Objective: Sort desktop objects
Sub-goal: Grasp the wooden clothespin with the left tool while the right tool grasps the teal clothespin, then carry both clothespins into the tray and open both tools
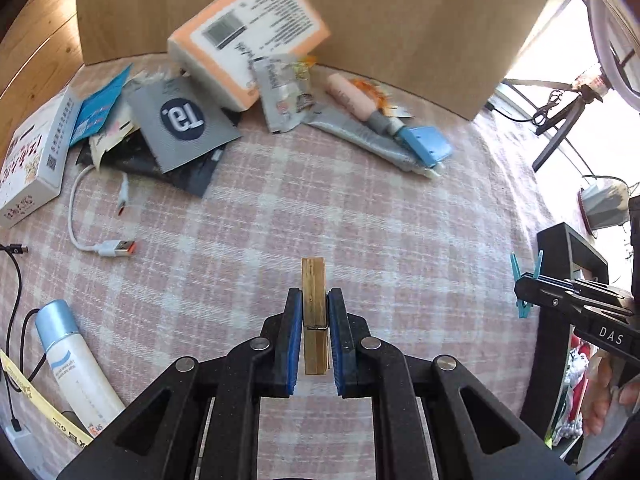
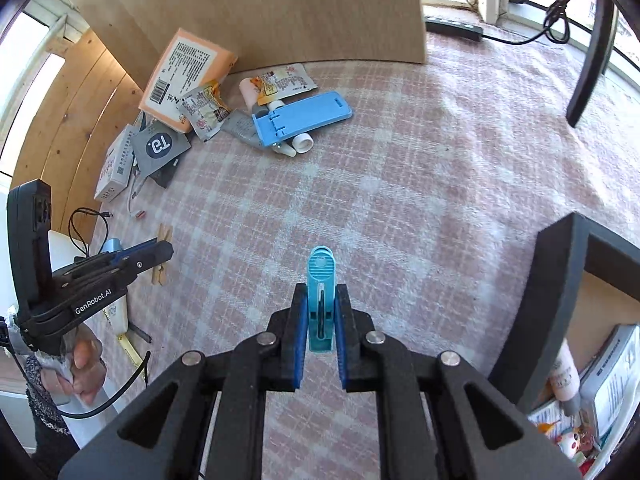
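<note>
Wooden clothespin (image 1: 314,312) is pinched in my left tool (image 1: 314,340); a teal plastic clothespin (image 2: 320,300) is pinched in my right tool (image 2: 320,340). Ahead of both, a clutter: one orange box (image 1: 248,36), one blue phone stand (image 2: 302,118), sachets. A black-rimmed box (image 2: 560,300) right of my right tool holds a tube and packets.

The left tongs (image 1: 314,312) point steeply down and are closed on a wooden clothespin (image 1: 314,304). The right tongs (image 2: 321,312) point steeply down too, closed on a blue plastic clothespin (image 2: 320,296). A hand (image 2: 82,364) grips the left handle from below.
</note>
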The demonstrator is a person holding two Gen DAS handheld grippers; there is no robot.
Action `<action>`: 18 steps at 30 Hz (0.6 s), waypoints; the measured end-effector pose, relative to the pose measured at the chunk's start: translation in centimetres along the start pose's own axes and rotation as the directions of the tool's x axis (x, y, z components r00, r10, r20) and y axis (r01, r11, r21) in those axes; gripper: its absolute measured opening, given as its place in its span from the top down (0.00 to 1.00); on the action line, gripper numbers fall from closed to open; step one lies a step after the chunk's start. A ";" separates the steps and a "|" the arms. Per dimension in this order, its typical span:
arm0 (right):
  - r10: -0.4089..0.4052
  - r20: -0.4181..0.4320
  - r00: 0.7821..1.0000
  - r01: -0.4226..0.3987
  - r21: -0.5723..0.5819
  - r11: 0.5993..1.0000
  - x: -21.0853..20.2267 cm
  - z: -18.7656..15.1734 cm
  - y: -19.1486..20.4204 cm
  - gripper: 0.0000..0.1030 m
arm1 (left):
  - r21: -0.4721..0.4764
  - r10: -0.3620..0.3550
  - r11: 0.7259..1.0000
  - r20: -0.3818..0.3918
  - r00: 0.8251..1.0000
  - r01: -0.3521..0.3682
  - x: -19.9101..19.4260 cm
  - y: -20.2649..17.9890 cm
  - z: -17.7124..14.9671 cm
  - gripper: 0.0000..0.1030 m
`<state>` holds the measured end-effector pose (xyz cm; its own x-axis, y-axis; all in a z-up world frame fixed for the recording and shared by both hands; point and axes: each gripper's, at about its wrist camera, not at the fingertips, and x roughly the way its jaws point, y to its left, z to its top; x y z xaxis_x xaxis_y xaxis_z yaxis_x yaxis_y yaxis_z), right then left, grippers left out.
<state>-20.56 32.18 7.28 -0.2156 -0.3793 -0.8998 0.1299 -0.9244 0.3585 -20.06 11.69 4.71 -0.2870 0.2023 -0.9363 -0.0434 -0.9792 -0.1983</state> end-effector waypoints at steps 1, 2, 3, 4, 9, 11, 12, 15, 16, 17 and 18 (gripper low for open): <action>-0.015 0.020 1.000 0.014 0.009 1.000 -0.4 1.1 -0.3 0.88 | 0.024 -0.014 1.000 0.008 1.000 0.014 -0.3 -1.4 0.2 0.89; -0.038 0.042 0.998 0.037 0.022 0.999 -1.4 1.0 -0.9 0.88 | 0.045 -0.030 0.999 0.014 0.999 0.029 -0.6 -2.8 0.5 0.89; -0.058 0.062 0.996 0.056 0.033 0.998 -2.5 0.9 -1.6 0.88 | 0.069 -0.047 0.997 0.016 0.999 0.046 -0.8 -4.1 0.7 0.89; -0.073 0.081 0.994 0.070 0.045 0.997 -3.7 0.5 -2.7 0.88 | 0.092 -0.067 0.994 0.018 0.998 0.065 -0.7 -6.3 0.9 0.89; -0.134 0.152 0.979 0.113 0.139 0.984 -9.8 -2.6 -7.9 0.88 | 0.221 -0.154 0.963 -0.012 0.988 0.153 -1.9 -12.7 0.6 0.89; -0.168 0.172 0.971 0.136 0.186 0.973 -11.5 -4.1 -9.9 0.88 | 0.281 -0.176 0.943 -0.027 0.984 0.177 -1.8 -16.1 -0.4 0.88; -0.189 0.179 0.966 0.151 0.207 0.967 -12.2 -4.8 -10.8 0.88 | 0.305 -0.188 0.933 -0.036 0.981 0.190 -2.0 -17.6 -0.8 0.89; -0.230 0.194 0.954 0.174 0.266 0.948 -14.1 -7.0 -13.3 0.88 | 0.370 -0.219 0.901 -0.067 0.974 0.228 -2.2 -21.8 -2.4 0.88; -0.240 0.199 0.950 0.179 0.285 0.942 -14.7 -7.6 -14.1 0.88 | 0.391 -0.225 0.889 -0.076 0.971 0.237 -2.2 -23.4 -2.8 0.88; -0.250 0.201 0.947 0.184 0.301 0.936 -15.1 -8.2 -14.7 0.88 | 0.409 -0.230 0.879 -0.083 0.970 0.243 -2.4 -24.5 -3.4 0.88; -0.261 0.202 0.944 0.189 0.317 0.929 -15.6 -8.8 -15.4 0.88 | 0.425 -0.229 0.872 -0.087 0.969 0.244 -2.4 -25.5 -3.8 0.88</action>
<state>-10.71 52.71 13.62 -0.4330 -0.1245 -0.8928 -0.2272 -0.9433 0.2418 -14.64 36.29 10.91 -0.1855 0.4221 -0.8874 -0.5148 -0.8110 -0.2782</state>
